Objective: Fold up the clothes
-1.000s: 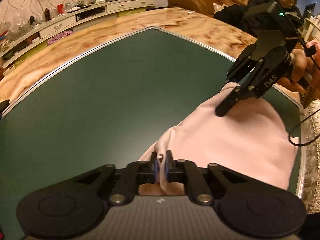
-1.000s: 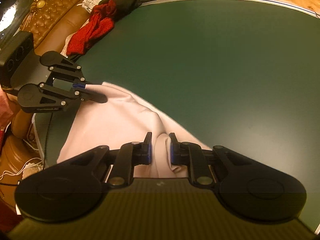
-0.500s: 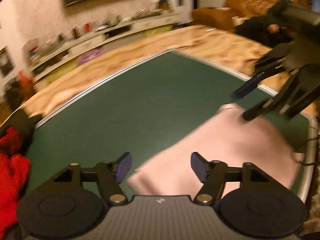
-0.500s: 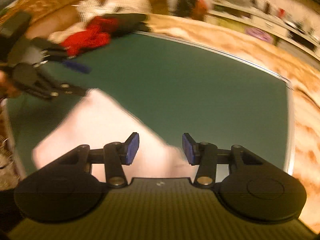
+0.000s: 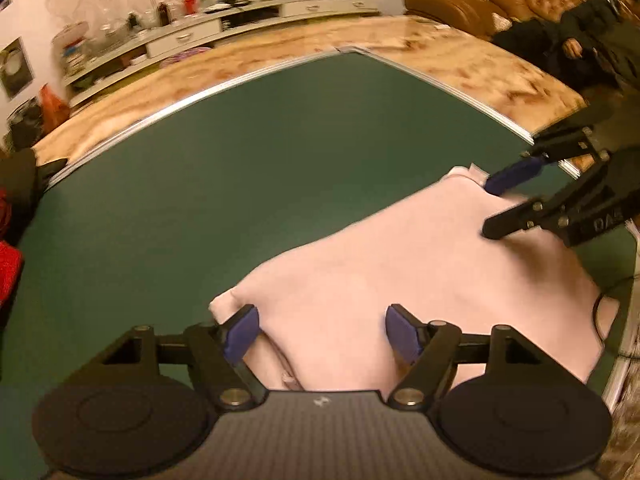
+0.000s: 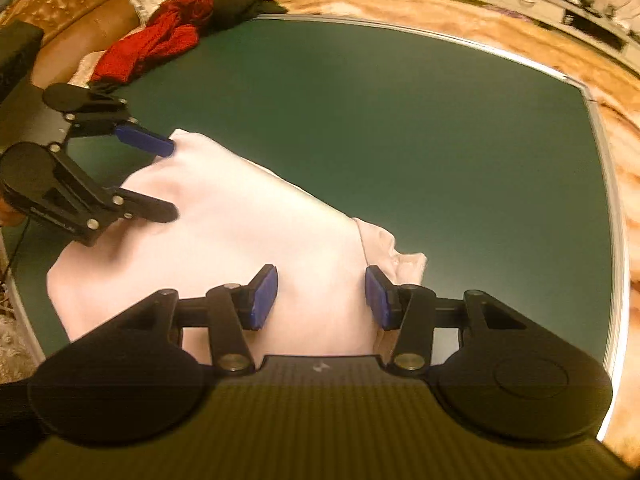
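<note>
The pink garment (image 5: 404, 280) lies folded flat on the green table (image 5: 248, 184), near its edge. The left claw (image 5: 320, 332) stands wide above one end of the cloth, jaws opening, gripping nothing. The right claw (image 6: 320, 294) stands apart over the other end, pads clear of the fabric. Red clothing (image 6: 156, 46) sits at the table's far corner.

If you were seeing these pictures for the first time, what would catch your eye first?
First, the pale pink folded garment lying on the dark green tabletop, near its front edge. Next, the two black grippers over it: the left gripper and the right gripper, both open, their blue-padded fingers clear of the cloth. Then the red knitted garment, heaped at the table's far left edge in the right wrist view.
</note>
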Tool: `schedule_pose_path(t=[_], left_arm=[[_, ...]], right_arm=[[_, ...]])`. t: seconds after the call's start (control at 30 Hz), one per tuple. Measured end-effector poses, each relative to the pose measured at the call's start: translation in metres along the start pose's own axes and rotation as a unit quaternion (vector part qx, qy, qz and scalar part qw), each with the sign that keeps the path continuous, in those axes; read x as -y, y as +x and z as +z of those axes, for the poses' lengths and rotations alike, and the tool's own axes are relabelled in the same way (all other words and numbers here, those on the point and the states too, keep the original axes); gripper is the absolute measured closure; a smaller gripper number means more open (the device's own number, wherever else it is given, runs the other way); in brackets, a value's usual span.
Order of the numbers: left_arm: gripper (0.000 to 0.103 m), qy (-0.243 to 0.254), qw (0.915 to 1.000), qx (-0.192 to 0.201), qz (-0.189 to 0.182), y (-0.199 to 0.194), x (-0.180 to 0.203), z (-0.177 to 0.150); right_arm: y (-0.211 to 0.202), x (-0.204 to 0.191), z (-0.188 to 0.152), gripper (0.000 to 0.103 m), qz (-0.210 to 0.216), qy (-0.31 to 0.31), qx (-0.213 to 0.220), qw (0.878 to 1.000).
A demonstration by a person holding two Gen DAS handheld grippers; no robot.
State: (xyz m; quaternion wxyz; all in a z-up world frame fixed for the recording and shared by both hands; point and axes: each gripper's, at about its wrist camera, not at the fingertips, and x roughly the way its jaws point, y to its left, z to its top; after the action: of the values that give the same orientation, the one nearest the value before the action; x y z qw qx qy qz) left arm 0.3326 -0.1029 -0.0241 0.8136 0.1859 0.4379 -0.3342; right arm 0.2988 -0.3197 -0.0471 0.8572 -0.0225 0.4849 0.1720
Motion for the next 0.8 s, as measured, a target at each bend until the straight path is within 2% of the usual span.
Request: schedule_pose_path(t=[0.07, 0.13, 0.2, 0.23, 0.3, 0.37, 0.5, 0.53, 0.63, 0.7, 0.8], left_arm=[[0.022, -0.005, 0.9999, 0.014, 0.002, -0.019, 0.014, -0.003], [0.012, -0.005, 0.9995, 0.032, 0.003, -0.038, 0.035, -0.01], [0.012, -0.002, 0.9992, 0.038, 0.01, -0.046, 0.054, -0.022], [0.012, 0.003, 0.9989, 0.038, 0.027, -0.047, 0.065, -0.03], [0.012, 0.02, 0.9979, 0.033, 0.051, -0.043, 0.077, -0.041], [0.012, 0.027, 0.998, 0.032, 0.047, -0.037, 0.08, -0.051], [0.012, 0.002, 0.9989, -0.009, 0.045, -0.016, 0.073, -0.062], [0.012, -0.007, 0.9991, -0.012, 0.04, -0.015, 0.07, -0.065], [0.012, -0.054, 0.9979, -0.01, 0.036, -0.026, 0.059, -0.064], [0.011, -0.096, 0.9938, -0.008, 0.055, -0.036, 0.05, -0.058], [0.007, -0.159, 0.983, -0.009, 0.091, -0.052, 0.039, -0.048]], right_arm=[[-0.012, -0.017, -0.002, 0.047, -0.029, 0.002, 0.014, 0.999], [-0.025, -0.038, -0.007, 0.045, -0.056, 0.001, 0.03, 0.998], [-0.034, -0.063, -0.017, 0.037, -0.068, 0.0, 0.045, 0.997], [-0.036, -0.074, -0.024, 0.034, -0.075, 0.0, 0.052, 0.996], [-0.04, -0.094, -0.036, 0.033, -0.088, 0.002, 0.062, 0.994], [-0.037, -0.103, -0.048, 0.033, -0.1, 0.006, 0.051, 0.994], [-0.021, -0.101, -0.064, 0.032, -0.117, 0.004, 0.014, 0.993], [-0.019, -0.099, -0.065, 0.028, -0.114, 0.009, 0.01, 0.993], [-0.024, -0.093, -0.06, 0.025, -0.109, 0.04, 0.001, 0.993], [-0.029, -0.089, -0.054, 0.025, -0.112, 0.065, -0.004, 0.992], [-0.042, -0.086, -0.041, 0.025, -0.144, 0.119, 0.001, 0.982]])
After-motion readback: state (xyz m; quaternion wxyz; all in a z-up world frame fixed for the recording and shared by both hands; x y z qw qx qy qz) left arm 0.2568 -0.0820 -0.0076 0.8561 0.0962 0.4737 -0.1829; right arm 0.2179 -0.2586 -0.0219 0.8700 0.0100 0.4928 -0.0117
